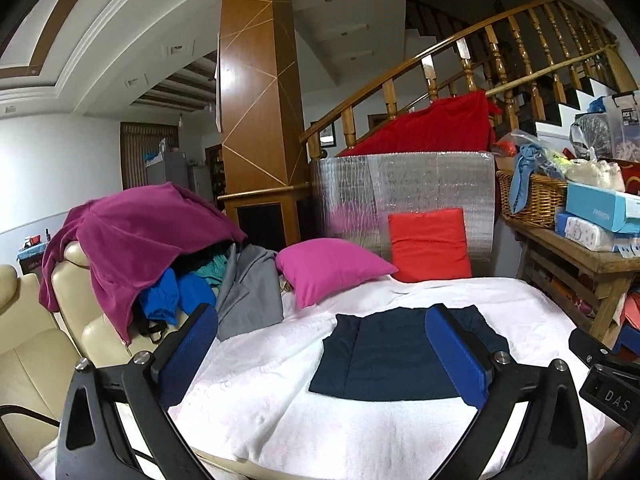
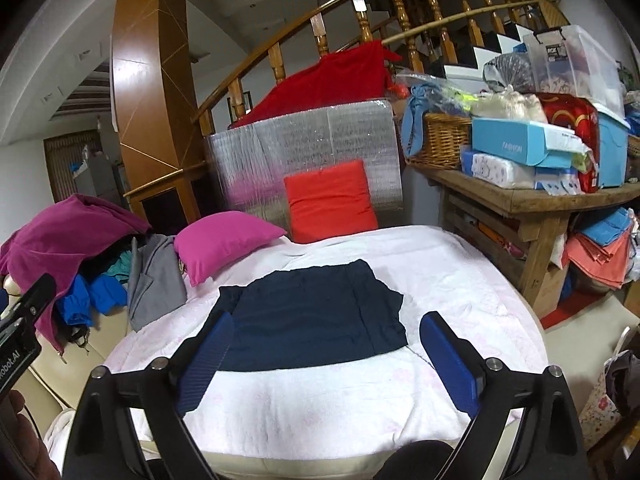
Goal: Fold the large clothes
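Note:
A dark navy garment (image 1: 392,356) lies folded into a flat rectangle on the white blanket (image 1: 280,412); it also shows in the right wrist view (image 2: 312,316). My left gripper (image 1: 320,352) is open and empty, held above the blanket just short of the garment. My right gripper (image 2: 326,360) is open and empty, held above the garment's near edge. A pile of unfolded clothes, magenta (image 1: 132,236), blue and grey (image 1: 248,292), lies on the cream sofa at the left.
A magenta pillow (image 1: 328,268) and a red cushion (image 1: 430,244) lean at the back of the blanket. A wooden table (image 2: 520,196) with a basket and boxes stands at the right. A stair railing and a wooden pillar rise behind.

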Demonstrator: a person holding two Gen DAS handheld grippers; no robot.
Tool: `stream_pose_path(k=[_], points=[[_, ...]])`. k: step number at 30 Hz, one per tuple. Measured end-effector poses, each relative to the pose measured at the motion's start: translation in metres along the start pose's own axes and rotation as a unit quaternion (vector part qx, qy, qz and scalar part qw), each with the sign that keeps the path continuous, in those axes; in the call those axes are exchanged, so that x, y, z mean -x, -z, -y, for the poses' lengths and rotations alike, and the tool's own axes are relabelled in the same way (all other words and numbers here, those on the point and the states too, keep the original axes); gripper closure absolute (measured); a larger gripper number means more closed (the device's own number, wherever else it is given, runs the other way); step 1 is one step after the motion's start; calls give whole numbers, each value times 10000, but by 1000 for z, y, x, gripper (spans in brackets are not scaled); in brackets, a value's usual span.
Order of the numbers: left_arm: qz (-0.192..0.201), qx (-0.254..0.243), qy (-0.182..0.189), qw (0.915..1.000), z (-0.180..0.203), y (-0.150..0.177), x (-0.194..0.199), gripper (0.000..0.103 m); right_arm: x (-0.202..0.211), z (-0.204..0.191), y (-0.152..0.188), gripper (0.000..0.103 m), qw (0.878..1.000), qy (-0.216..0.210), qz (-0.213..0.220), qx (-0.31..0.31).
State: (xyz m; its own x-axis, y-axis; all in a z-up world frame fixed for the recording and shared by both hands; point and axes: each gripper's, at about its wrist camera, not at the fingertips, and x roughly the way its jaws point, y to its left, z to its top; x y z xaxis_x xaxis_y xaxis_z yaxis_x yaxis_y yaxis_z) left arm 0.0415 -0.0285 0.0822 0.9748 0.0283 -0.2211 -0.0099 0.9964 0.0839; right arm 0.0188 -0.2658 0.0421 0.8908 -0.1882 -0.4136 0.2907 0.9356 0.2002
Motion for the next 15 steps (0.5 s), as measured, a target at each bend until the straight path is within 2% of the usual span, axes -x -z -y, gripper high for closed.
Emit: stream_pose_path(k=[10,15], points=[[96,236,-18,9997,-27,-5,12,0,33,-8,-5,0,9988,286,400,-61],[119,312,-56,9994,-35,-5,14,0,37,-16,-6,0,9990,236,381,-34]])
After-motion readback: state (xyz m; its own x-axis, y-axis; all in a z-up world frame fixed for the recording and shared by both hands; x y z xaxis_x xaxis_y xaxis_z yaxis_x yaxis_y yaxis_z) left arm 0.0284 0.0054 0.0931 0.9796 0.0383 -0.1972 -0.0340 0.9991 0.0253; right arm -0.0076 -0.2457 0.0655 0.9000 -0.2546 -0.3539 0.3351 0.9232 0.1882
